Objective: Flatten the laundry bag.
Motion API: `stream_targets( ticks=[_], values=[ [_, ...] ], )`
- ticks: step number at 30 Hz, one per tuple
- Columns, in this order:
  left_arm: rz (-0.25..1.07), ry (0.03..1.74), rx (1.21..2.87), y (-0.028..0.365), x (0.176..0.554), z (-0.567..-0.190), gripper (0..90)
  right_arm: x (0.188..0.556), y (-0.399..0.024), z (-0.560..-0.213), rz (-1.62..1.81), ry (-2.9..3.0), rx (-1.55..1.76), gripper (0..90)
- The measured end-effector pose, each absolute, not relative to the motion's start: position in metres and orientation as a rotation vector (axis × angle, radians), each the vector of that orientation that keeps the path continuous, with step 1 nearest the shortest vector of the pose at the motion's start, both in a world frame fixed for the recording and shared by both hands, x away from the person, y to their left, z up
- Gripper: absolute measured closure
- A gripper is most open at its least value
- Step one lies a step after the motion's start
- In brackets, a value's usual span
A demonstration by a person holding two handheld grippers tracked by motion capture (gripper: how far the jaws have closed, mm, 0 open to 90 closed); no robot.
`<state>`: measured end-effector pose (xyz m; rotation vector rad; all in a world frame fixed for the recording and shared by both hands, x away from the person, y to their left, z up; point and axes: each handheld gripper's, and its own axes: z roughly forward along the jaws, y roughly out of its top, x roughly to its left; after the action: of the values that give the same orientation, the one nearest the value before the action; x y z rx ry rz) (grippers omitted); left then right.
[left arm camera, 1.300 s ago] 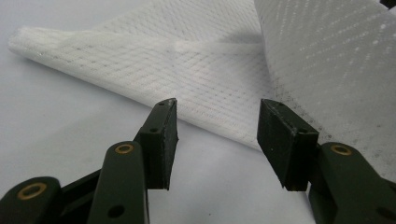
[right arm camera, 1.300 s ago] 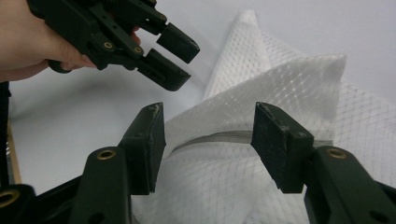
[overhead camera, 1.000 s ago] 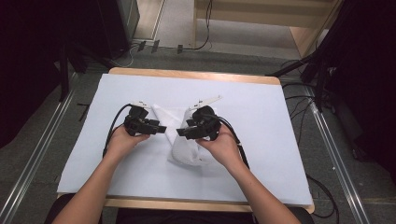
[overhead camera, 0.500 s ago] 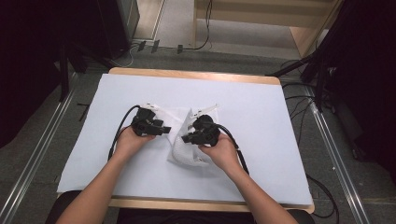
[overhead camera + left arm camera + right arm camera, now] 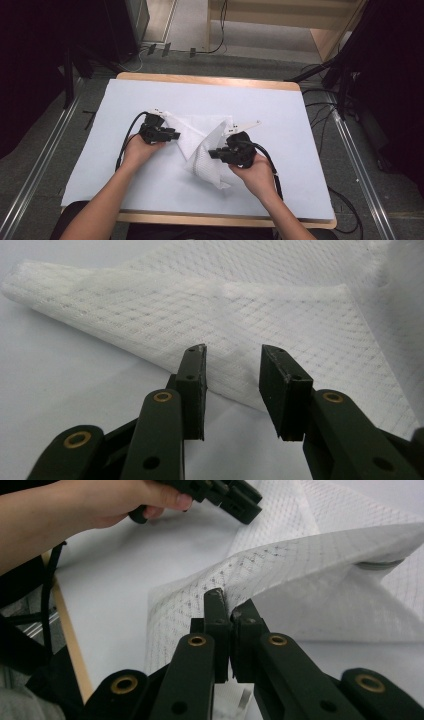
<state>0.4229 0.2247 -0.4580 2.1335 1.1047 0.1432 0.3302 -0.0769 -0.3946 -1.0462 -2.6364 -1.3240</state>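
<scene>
White mesh cloth (image 5: 205, 145) sits crumpled near the middle of the table (image 5: 300, 125), which is covered in a pale sheet, with a wooden edge peeking out at the far and near sides. Nothing else is lying on the surface, so the only stuff close to the fabric is the two hands and their trailing black cables (image 5: 127, 142). Plenty of bare sheet all around, especially toward the far side and the right end; off the table there's grey floor, metal rails and some dark equipment. The right gripper (image 5: 231, 607) has its jaws pinched tight on a raised fold of the mesh, lifting that flap into a little tent shape, and they've just been closing onto it. The left gripper (image 5: 232, 357) is at the cloth's left edge with a medium gap between its jaws; they've just been narrowing, the folded hem sits right past the tips, and the pads aren't pressing on it.
</scene>
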Motion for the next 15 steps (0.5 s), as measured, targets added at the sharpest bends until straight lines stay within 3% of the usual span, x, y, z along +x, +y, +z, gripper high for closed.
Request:
stream_targets(
  ticks=[12,15],
  values=[
    [0.157,1.087,2.133,0.218,0.436,-0.458,63.2,0.301,-0.107,-0.397,-1.324,-2.618,-1.113,87.4],
    [0.134,1.098,2.137,0.217,0.441,-0.457,62.6,0.292,-0.118,-0.400,-1.313,-2.604,-1.151,83.5]
  ],
)
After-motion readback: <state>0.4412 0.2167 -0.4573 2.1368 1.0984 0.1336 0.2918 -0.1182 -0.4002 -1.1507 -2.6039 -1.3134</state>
